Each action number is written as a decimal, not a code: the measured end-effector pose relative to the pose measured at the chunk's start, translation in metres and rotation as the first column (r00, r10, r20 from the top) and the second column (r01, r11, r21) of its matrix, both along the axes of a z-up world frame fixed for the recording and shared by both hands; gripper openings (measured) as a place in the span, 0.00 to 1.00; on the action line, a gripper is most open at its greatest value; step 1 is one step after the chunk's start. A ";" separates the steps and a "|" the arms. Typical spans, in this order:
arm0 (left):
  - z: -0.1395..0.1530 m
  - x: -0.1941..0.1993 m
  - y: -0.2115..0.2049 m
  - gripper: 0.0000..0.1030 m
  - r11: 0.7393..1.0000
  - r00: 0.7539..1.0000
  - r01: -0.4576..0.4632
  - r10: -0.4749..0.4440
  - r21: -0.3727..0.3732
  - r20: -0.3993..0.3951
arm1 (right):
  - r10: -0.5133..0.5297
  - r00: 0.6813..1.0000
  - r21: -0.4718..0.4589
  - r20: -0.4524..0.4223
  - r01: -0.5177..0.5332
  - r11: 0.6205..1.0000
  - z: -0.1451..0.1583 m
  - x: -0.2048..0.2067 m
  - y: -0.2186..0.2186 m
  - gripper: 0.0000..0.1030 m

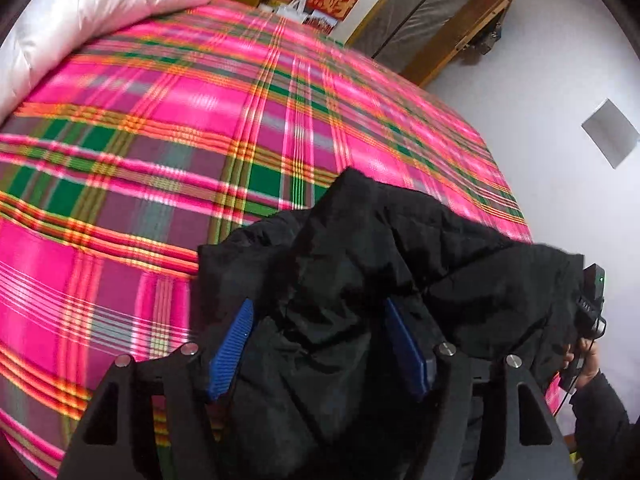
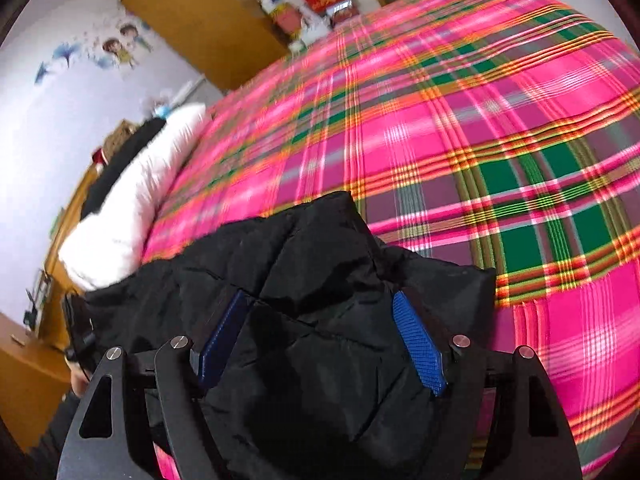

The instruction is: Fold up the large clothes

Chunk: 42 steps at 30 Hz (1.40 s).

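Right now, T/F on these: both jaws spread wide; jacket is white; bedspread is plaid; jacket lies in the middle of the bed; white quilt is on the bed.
1. Both grippers have their jaws spread wide. True: left gripper and right gripper both stand open, black fabric bunched between them.
2. The jacket is white. False: it is black.
3. The bedspread is pink and green plaid. True.
4. The jacket lies in the middle of the bed. False: it sits at the near edge.
5. A white quilt lies on the bed. True.
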<state>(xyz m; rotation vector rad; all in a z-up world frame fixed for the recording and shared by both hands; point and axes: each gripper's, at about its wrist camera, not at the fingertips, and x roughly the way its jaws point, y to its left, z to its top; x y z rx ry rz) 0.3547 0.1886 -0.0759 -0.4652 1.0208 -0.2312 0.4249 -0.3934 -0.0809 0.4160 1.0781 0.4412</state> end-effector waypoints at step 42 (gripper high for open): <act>-0.028 0.056 -0.027 0.37 0.934 0.966 -0.253 0.231 0.252 0.117 | -0.125 0.991 -0.366 0.046 0.133 0.921 -0.042 0.033 0.019 0.25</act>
